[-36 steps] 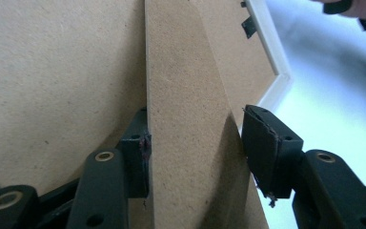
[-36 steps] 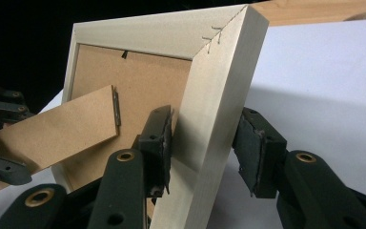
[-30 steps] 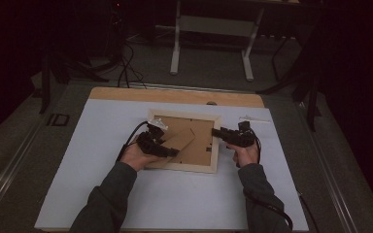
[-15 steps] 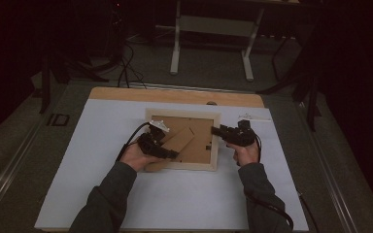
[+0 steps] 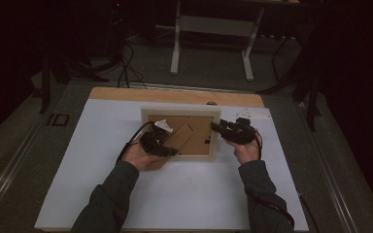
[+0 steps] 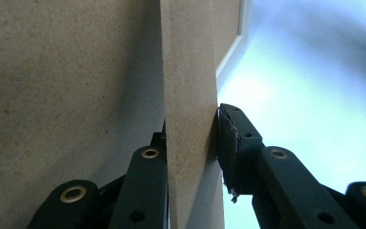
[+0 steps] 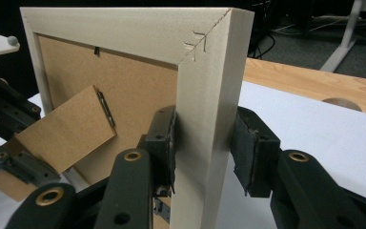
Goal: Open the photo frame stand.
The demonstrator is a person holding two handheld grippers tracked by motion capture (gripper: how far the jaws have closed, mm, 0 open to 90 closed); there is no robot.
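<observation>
Picture frame (image 5: 180,133) is back side up toward the person, near the middle of the white table top (image 5: 175,194), raised on its right side. Right gripper (image 5: 222,128) pinches the frame's right rail: in the right gripper view one pad sits on the inner face and the other against the outer edge of the pale wood moulding (image 7: 209,124), both touching.

Left gripper (image 5: 171,151) is at the frame's lower left. In the left gripper view the fold-out stand flap (image 6: 190,143) runs edge-on straight up between the jaws; these have just been closing, and both pads now look to be pressed against it. The flap's long axis lies along the jaws and away from them, its hinge end up on the backing board (image 7: 138,90).

Judgement: the coming move turns on swinging the flap out from the backing while the right grip keeps the frame tilted; the left hand (image 5: 138,155) is the nearer one for that.

Around: bare wooden strip (image 5: 175,95) at the table's far edge, desk legs (image 5: 211,48) beyond. Nothing stands in the flap's way
</observation>
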